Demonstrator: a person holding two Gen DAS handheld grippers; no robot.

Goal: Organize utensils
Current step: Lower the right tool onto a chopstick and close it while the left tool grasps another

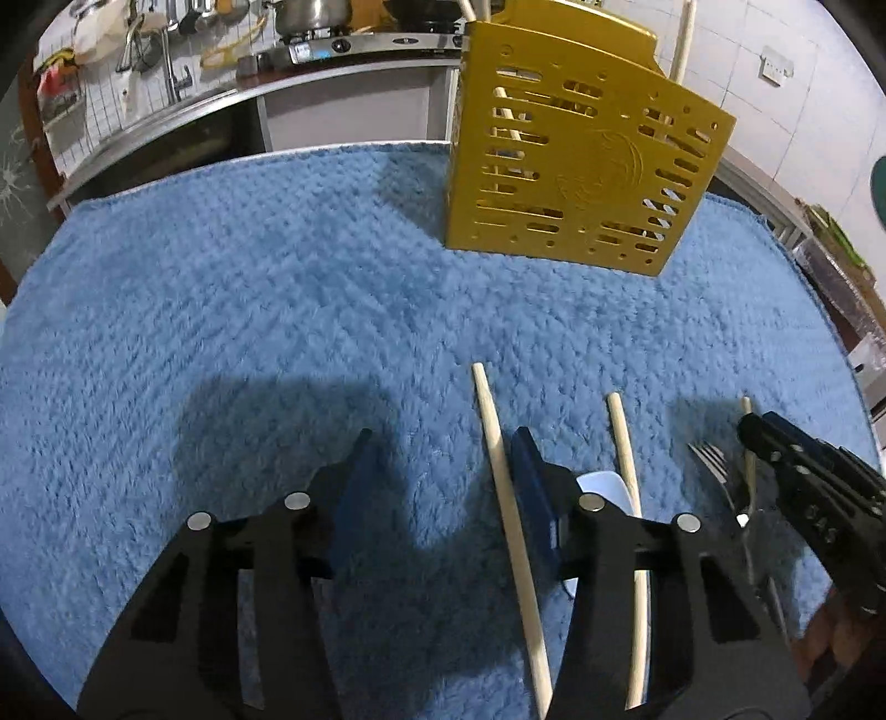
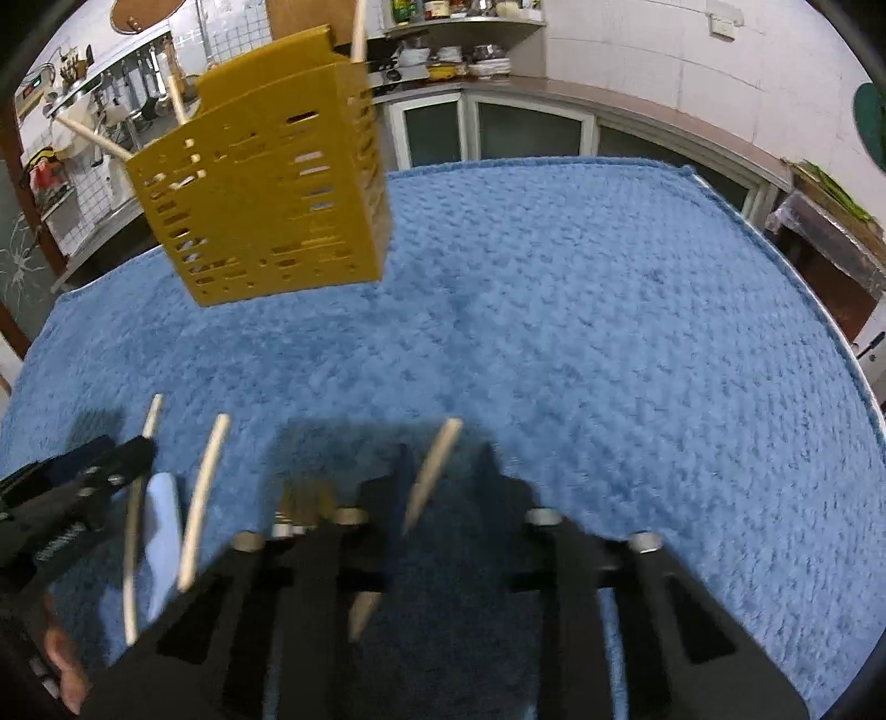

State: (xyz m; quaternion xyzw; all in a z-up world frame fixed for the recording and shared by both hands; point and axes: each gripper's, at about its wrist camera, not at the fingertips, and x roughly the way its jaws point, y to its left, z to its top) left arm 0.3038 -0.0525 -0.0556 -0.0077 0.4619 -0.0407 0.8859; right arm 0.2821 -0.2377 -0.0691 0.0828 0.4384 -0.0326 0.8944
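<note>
A yellow slotted utensil holder (image 1: 581, 166) stands on the blue towel (image 1: 249, 288) with a few wooden chopsticks sticking out of it; it also shows in the right wrist view (image 2: 266, 205). My left gripper (image 1: 443, 459) is open and empty low over the towel. Beside its right finger lie a chopstick (image 1: 509, 526), a white spoon (image 1: 606, 490), a second chopstick (image 1: 631, 498) and a metal fork (image 1: 714, 471). My right gripper (image 2: 443, 471) is open, with a third chopstick (image 2: 432, 476) lying between its fingers. The right gripper also shows in the left wrist view (image 1: 775, 443).
A kitchen counter with a sink, stove and pot (image 1: 310, 16) runs behind the towel. Cabinets and shelves with dishes (image 2: 459, 61) line the back wall. The towel's right edge (image 2: 803, 288) borders a dark table (image 2: 830, 243).
</note>
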